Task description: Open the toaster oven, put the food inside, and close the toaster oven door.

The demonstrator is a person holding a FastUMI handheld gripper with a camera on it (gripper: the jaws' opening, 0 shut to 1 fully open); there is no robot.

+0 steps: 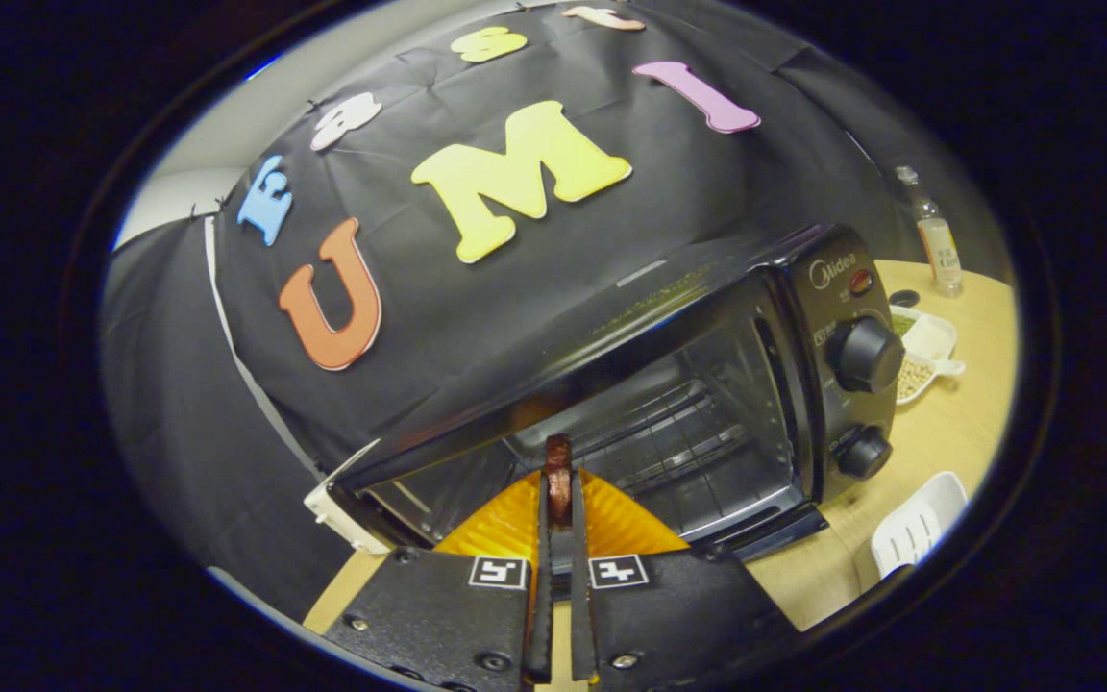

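Gripper view: claw (558,481) nearly closed, pinching orange plate (611,524) before open Midea toaster oven (707,384).

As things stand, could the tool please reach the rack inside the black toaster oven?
Probably yes. The tool, shut on a thin orange ridged plate, sits just before the black toaster oven, whose door appears open, with the wire rack straight ahead.

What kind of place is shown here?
Probably a recording booth set up as a kitchen: a toaster oven on a wooden table, black cloth wall behind. The tongs grip an orange item.
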